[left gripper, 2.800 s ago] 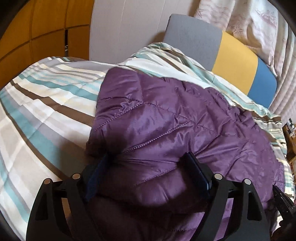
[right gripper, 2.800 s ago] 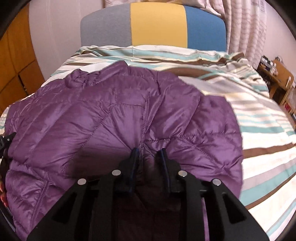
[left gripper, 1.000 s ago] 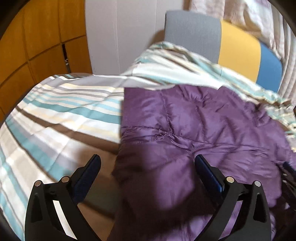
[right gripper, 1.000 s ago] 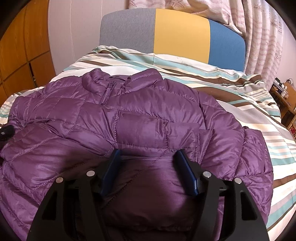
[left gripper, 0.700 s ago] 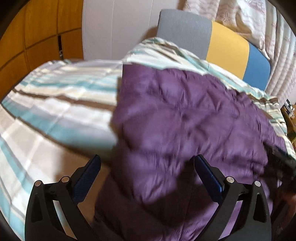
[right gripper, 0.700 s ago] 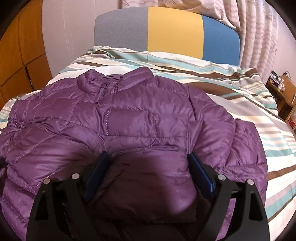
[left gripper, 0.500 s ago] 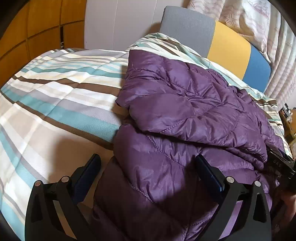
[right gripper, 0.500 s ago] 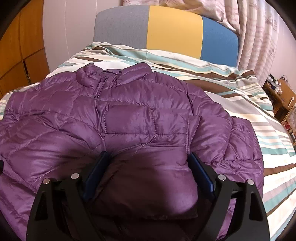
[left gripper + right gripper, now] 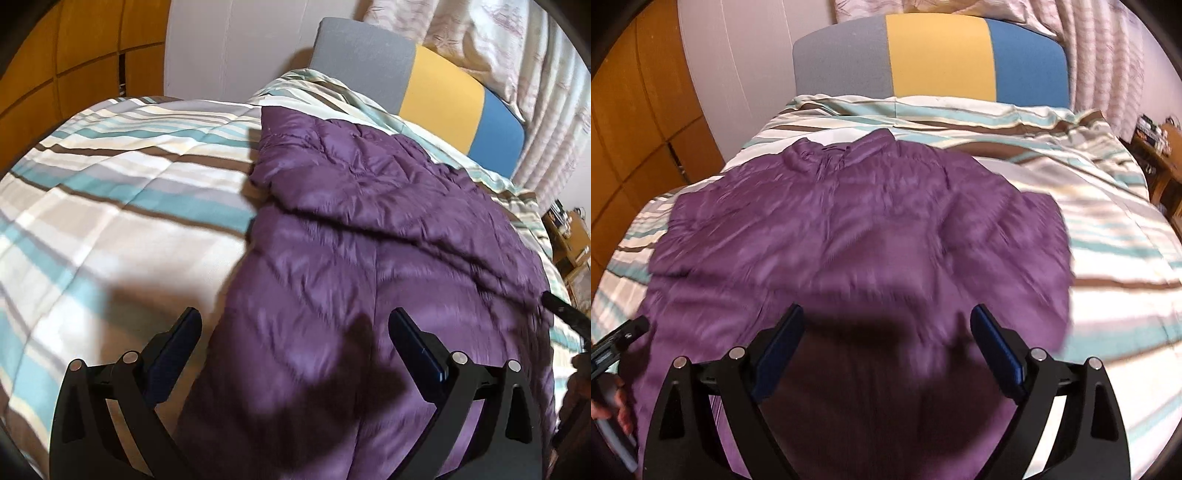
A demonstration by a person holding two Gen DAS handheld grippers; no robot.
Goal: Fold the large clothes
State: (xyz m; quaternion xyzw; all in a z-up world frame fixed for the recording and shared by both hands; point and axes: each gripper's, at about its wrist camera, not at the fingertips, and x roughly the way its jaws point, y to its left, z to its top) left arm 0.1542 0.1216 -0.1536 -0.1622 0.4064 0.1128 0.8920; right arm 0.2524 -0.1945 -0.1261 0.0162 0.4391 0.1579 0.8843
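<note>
Nearest to me, the left gripper (image 9: 293, 332) has its jaws spread wide; the jacket's left margin lies below the gap, and neither pad presses on it. The right gripper (image 9: 886, 328) has just been opening and now stands spread wide too, with jacket fabric showing between the jaws but no pad pressing on it. In the right wrist view, I see the tip of the left gripper and a hand (image 9: 613, 406) at the lower left edge of the picture.

The purple quilted jacket (image 9: 857, 236) lies flat on the bed, on the striped duvet (image 9: 110, 206), along the middle of the mattress. Its collar (image 9: 831, 151) points toward the head end. One sleeve is folded in across the body, forming a diagonal ridge in the left wrist view. The duvet is bare on both sides of the jacket.

Farther on, at the head end, stands the headboard (image 9: 934, 55) in grey, yellow and blue panels. Wooden cabinets (image 9: 631, 110) line the left wall.
</note>
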